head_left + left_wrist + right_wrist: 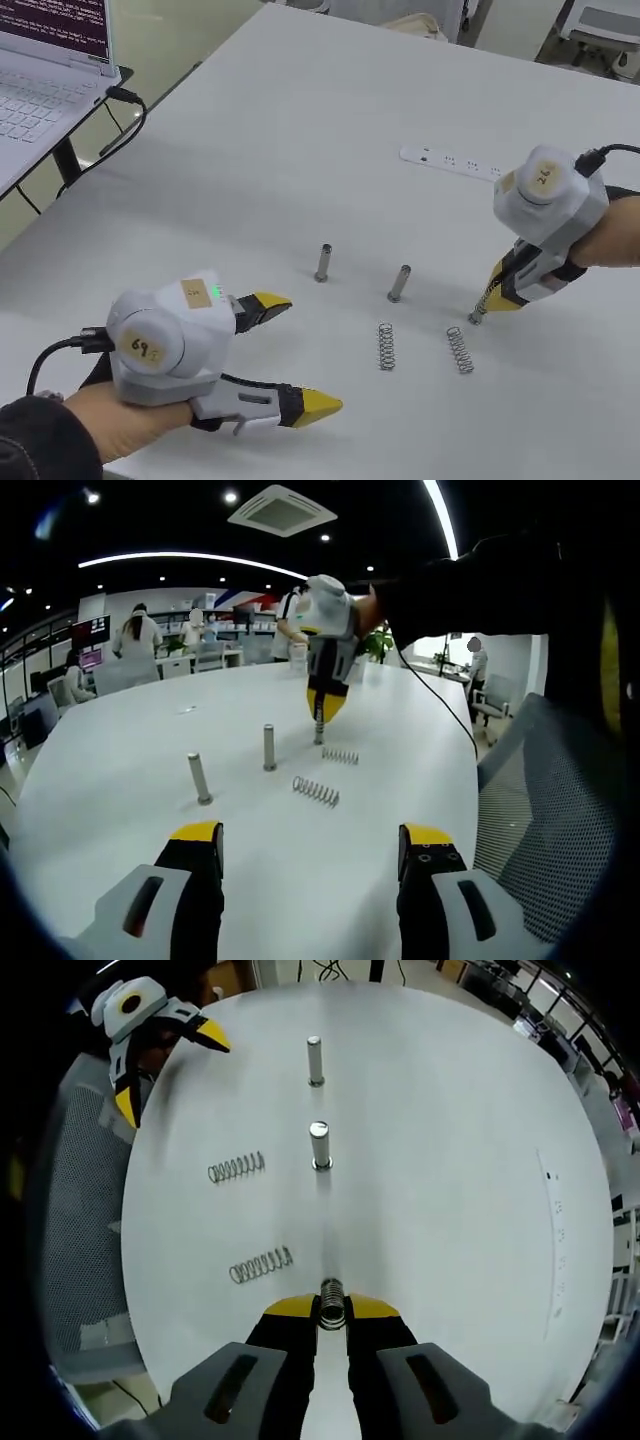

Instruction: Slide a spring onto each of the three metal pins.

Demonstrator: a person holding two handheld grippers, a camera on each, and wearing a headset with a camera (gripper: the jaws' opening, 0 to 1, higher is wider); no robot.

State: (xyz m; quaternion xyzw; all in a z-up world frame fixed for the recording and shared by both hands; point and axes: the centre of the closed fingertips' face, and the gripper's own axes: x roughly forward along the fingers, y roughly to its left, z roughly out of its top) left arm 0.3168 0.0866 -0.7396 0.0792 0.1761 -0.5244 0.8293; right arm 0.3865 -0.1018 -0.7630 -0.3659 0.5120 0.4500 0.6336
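Spring (486, 300) in the right gripper (332, 1310) is pinched between jaws pressed together on it. It slants down to the table (300, 120), toward the table's near edge. I cannot tell whether a pin runs inside it. Just left of it, the first loose spring (386, 346) and second loose spring (459, 350) lie flat, nearer that edge than the upright bare left pin (323, 263) and middle pin (400, 283). The left gripper (310, 352) is by the near-left edge, jaws spread wide.
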